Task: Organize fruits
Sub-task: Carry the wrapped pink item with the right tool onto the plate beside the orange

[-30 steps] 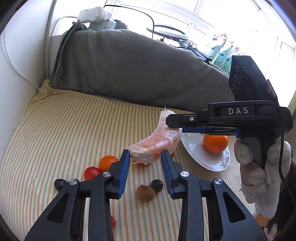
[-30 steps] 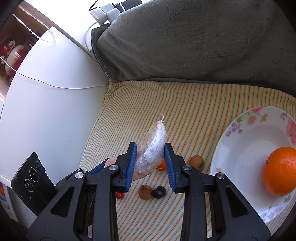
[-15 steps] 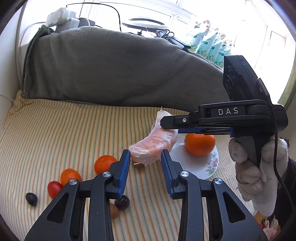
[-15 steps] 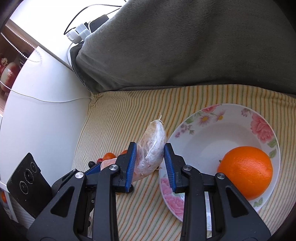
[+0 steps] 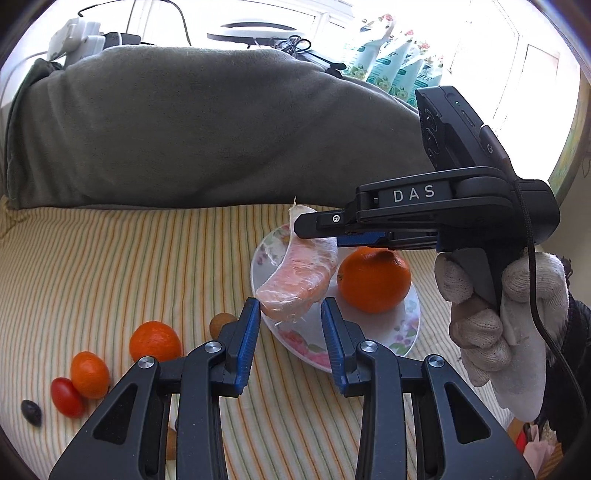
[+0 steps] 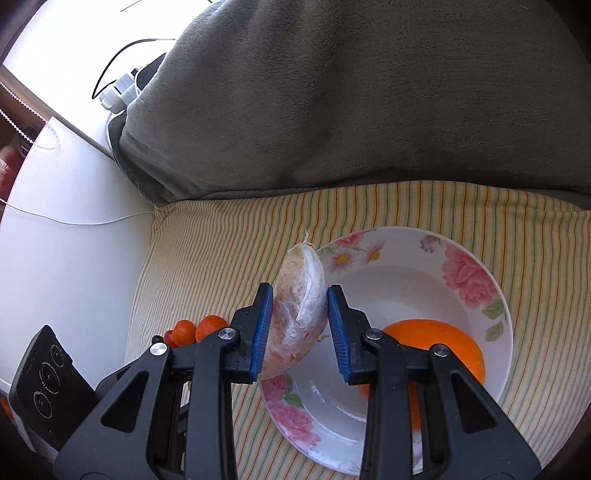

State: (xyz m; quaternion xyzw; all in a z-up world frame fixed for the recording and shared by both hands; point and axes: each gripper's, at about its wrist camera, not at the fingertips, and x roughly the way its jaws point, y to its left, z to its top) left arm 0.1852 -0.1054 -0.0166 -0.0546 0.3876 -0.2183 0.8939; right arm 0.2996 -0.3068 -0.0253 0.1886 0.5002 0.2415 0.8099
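progress: orange point(image 5: 373, 278) already on plate point(image 5: 402, 332), several small fruits point(image 5: 155, 341) left on striped bed cover point(image 5: 110, 258) | right hand-held gripper point(image 6: 299, 314) clamps pomelo segment point(image 6: 299, 317) over plate rim | left hand-held gripper point(image 5: 290, 321) narrow, holds nothing, tips beside the segment's lower end

Behind you a grey blanket point(image 5: 207, 125) heaps across the striped cushion point(image 5: 110, 266). Bright daylight floods the windows point(image 5: 436, 22), washing out the sill. A white cabinet side point(image 6: 70, 236) stands beside the cushion.
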